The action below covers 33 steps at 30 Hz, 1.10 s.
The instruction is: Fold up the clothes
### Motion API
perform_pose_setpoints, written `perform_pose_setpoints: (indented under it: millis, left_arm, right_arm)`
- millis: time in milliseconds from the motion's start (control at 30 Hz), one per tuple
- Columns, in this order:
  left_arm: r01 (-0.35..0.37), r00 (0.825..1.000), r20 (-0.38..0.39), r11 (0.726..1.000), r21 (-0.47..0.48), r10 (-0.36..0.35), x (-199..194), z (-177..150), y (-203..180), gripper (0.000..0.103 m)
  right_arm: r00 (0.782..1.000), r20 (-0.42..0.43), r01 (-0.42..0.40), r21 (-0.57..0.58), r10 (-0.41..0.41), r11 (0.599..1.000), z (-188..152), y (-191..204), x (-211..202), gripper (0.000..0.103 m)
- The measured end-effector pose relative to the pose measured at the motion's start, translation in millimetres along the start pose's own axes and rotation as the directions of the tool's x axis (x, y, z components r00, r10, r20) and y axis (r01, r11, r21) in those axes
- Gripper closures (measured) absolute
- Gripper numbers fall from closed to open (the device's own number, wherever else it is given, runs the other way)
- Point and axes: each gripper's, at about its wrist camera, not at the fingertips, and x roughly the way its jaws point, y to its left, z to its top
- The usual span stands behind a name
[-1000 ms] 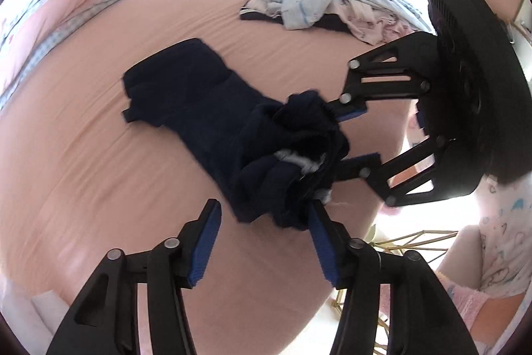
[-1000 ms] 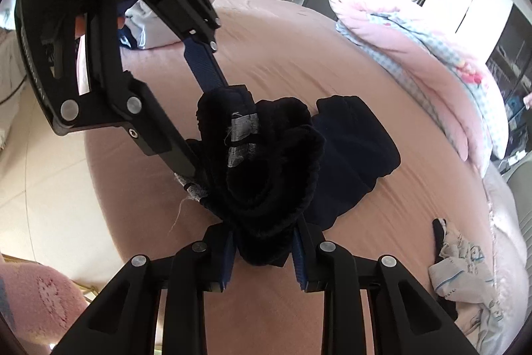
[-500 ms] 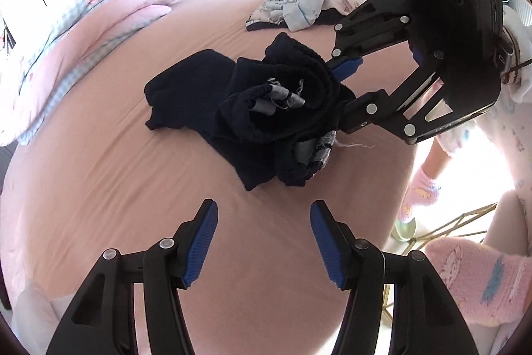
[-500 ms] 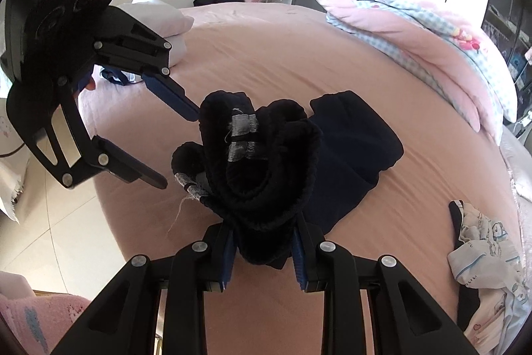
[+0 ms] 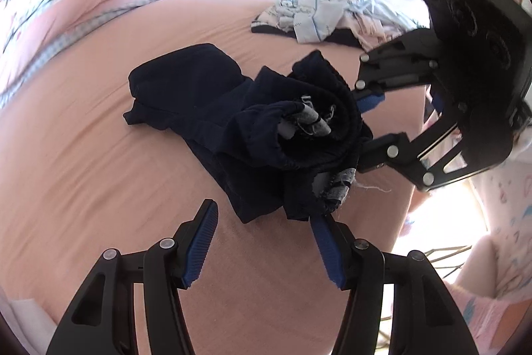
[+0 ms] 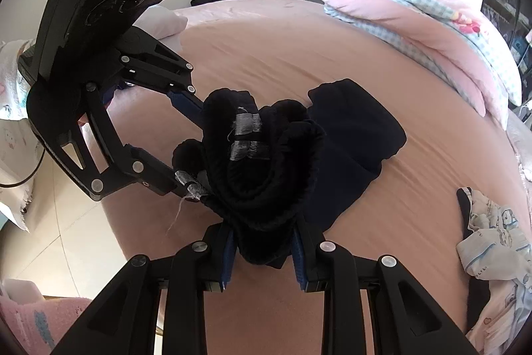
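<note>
One dark navy garment (image 5: pixel 212 108) lies on the pink bed (image 5: pixel 99 188), most of it spread flat while the end nearest the bed's edge is bunched into a thick wad with grey tags showing. The right gripper (image 6: pixel 262 250) is clamped on that wad, its blue pads pressed into the cloth on both sides, and lifts it off the sheet. The left gripper (image 5: pixel 262 242) hovers just beside the garment's near hem with its jaws apart and nothing between them; one pad touches or nearly touches the hanging cloth, and which is hard to tell. Beyond the garment, toward the headboard, sits a heap of pale printed clothes (image 5: pixel 319 19), and a pink quilt (image 6: pixel 415 19) is folded along the far side of the bed.

The risk, as I judge it, is in the bunch itself: several layers are caught at once, so pulling could drag the whole garment instead of opening it. The left gripper could also close on the wrong layer and lock in a twist.
</note>
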Motion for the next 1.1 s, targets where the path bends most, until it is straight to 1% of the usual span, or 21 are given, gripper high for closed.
perform_pose_setpoints:
  millis: [67, 100, 133, 167, 200, 267, 333, 400, 467, 533, 633, 733, 900, 1100]
  left_arm:
    - [0.031, 0.998, 0.047, 0.999, -0.042, -0.029, -6.1, -0.7, -0.1, 0.055]
    - [0.048, 0.997, 0.06, 0.997, -0.063, -0.044, -7.7, -0.6, 0.0, 0.064]
    - [0.056, 0.996, 0.069, 0.996, -0.07, -0.051, -8.7, 0.3, -0.6, 0.069]
    - [0.062, 0.996, 0.076, 0.995, -0.074, -0.056, -9.7, 1.2, -1.2, 0.069]
    - [0.052, 0.995, 0.09, 0.996, -0.069, -0.045, -11.1, 1.9, -2.6, 0.07]
    - [0.042, 0.994, 0.108, 0.997, -0.064, -0.035, -10.8, 3.6, -3.8, 0.074]
    - [0.044, 0.992, 0.126, 0.995, -0.085, -0.033, -11.3, 5.6, -2.0, 0.078]
    - [0.061, 0.988, 0.146, 0.992, -0.111, -0.044, -13.0, 7.6, 1.2, 0.079]
    - [0.068, 0.988, 0.145, 0.988, -0.136, -0.048, -13.0, 11.1, 4.8, 0.079]
    - [0.093, 0.989, 0.131, 0.978, -0.184, -0.069, -11.0, 15.1, 11.9, 0.079]
    - [0.112, 0.987, 0.139, 0.962, -0.247, -0.08, -11.0, 18.6, 22.2, 0.079]
    - [0.106, 0.984, 0.169, 0.952, -0.287, -0.059, -18.4, 17.3, 26.0, 0.079]
    - [0.09, 0.98, 0.195, 0.941, -0.326, -0.026, -21.3, 28.6, 35.1, 0.079]
    - [0.072, 0.979, 0.206, 0.928, -0.365, 0.005, -25.0, 45.1, 47.1, 0.079]
  right_arm:
    - [1.0, 0.003, -0.006, 0.017, 0.006, 1.0, 0.3, -1.9, -1.2, 0.076]
    - [1.0, 0.005, -0.009, 0.025, 0.009, 1.0, 0.4, -2.9, -1.8, 0.076]
    - [1.0, 0.01, -0.009, 0.032, 0.008, 0.999, 0.2, -3.7, -3.2, 0.076]
    - [1.0, 0.016, -0.008, 0.038, 0.008, 0.999, 0.5, -4.5, -4.6, 0.076]
    - [1.0, 0.023, -0.008, 0.044, 0.007, 0.999, 0.7, -5.4, -5.8, 0.076]
    - [1.0, 0.03, -0.006, 0.056, 0.004, 0.998, 1.0, -6.8, -7.0, 0.076]
    - [0.999, 0.035, -0.002, 0.067, 0.0, 0.998, 2.3, -8.5, -7.8, 0.076]
    - [0.999, 0.043, 0.005, 0.077, -0.008, 0.997, 4.2, -10.9, -8.1, 0.076]
    - [0.998, 0.058, 0.004, 0.096, -0.009, 0.995, 5.7, -14.3, -10.2, 0.076]
    - [0.997, 0.071, -0.004, 0.122, -0.005, 0.992, 7.4, -19.0, -11.7, 0.076]
    - [0.997, 0.078, -0.01, 0.154, -0.002, 0.988, 10.9, -25.3, -10.2, 0.076]
    - [0.995, 0.098, -0.006, 0.18, -0.012, 0.984, 17.4, -28.8, -9.4, 0.076]
    - [0.987, 0.161, -0.013, 0.232, -0.025, 0.973, 30.6, -40.4, -13.2, 0.076]
    - [0.98, 0.198, -0.046, 0.342, -0.024, 0.939, 41.1, -61.2, -11.9, 0.076]
